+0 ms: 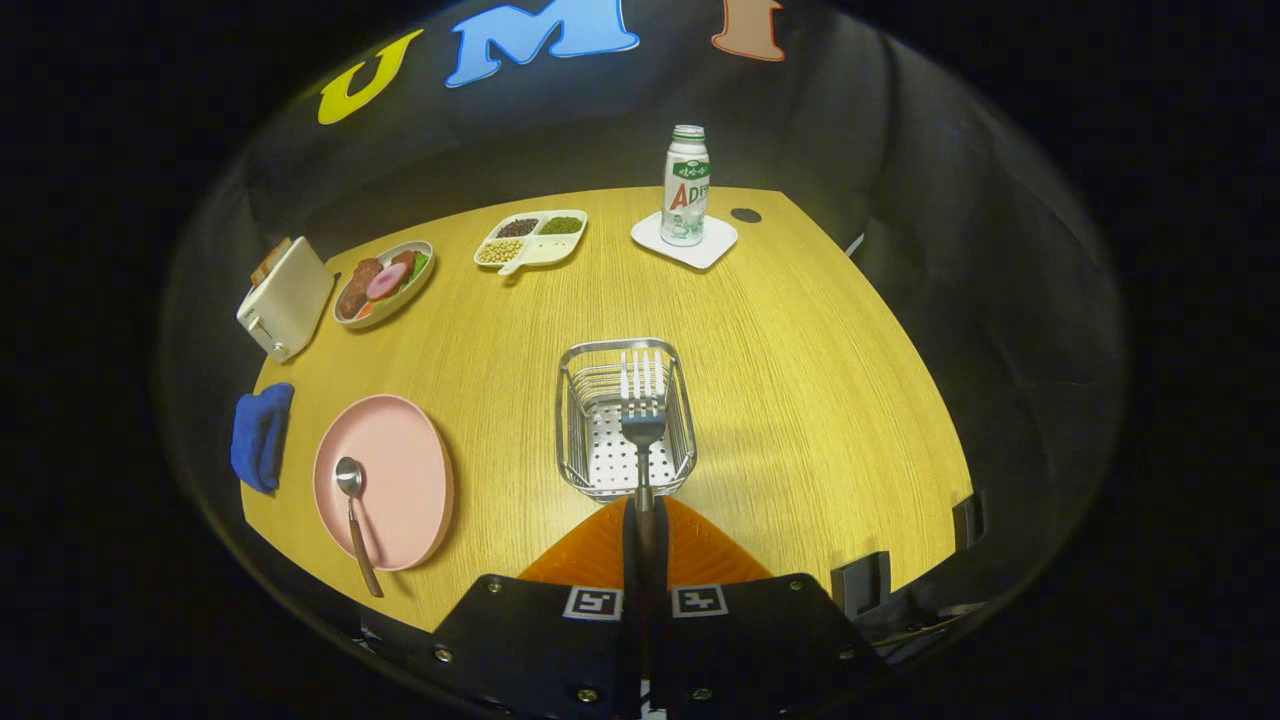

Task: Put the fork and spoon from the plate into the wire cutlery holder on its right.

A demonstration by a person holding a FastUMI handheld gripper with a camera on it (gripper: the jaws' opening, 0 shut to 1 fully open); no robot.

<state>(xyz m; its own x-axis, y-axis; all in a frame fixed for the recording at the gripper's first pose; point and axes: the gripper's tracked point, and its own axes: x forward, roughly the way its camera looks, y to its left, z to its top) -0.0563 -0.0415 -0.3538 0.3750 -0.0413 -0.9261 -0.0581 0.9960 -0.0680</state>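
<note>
Claw [645, 540]: two fingers set close side by side, a thin dark slit between them, running forward from a broad housing. Each finger tapers to a wedge and carries fine ribbing across its upper face.

Housing: two flat, matte black plates, angled like a low roof, meeting at the centre line. Small round screw heads along the plate edges, some bright metal, at the outer corners and near the centre seam.

Markings: two square black-and-white fiducial tags, one on each plate at the base of each finger, either side of the seam.

A black bracket-like block sits off the right plate; its attachment is unclear.
</note>
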